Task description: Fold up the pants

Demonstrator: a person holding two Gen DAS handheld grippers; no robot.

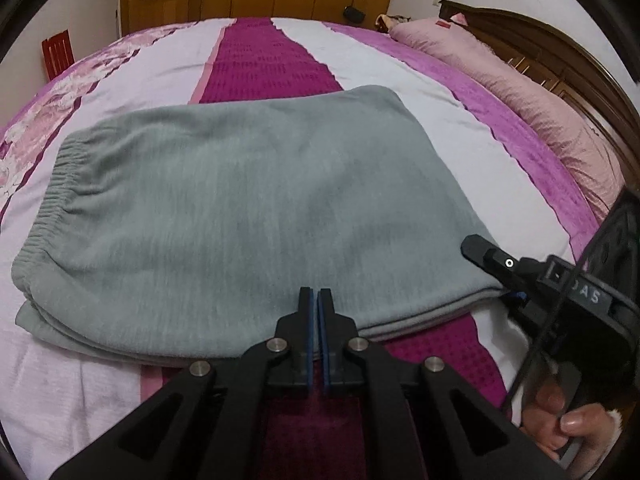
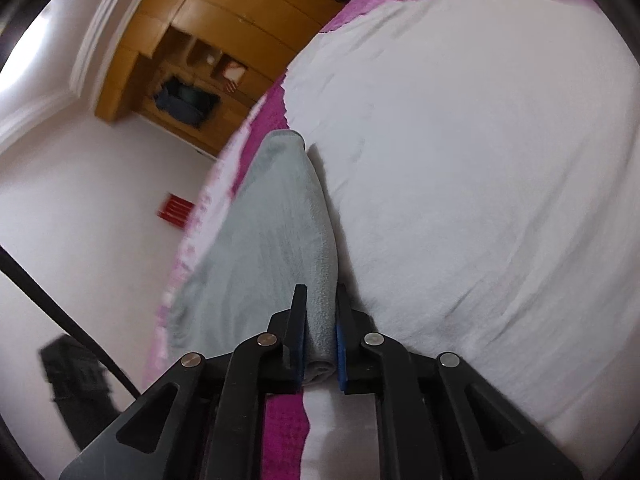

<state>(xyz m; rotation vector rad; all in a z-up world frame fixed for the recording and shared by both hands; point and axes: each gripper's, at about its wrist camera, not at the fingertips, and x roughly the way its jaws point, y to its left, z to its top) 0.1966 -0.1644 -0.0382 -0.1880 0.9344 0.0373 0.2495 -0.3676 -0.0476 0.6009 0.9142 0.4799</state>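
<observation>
Your pants (image 1: 240, 216) lie folded on the bed (image 1: 420, 80), long axis running left to right, waistband at the far-left end. Your right gripper (image 2: 320, 316) is clamped on the thick folded edge at the near-right corner. Your left gripper (image 1: 316, 300) sits at the near edge with its jaws nearly together, holding no cloth. The next fold likely carries that right end leftward toward the waistband.

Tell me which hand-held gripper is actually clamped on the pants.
The right hand-held gripper: a folded corner of the grey pants sits between its fingers. The left hand-held gripper is shut on nothing, at the near edge.
</observation>
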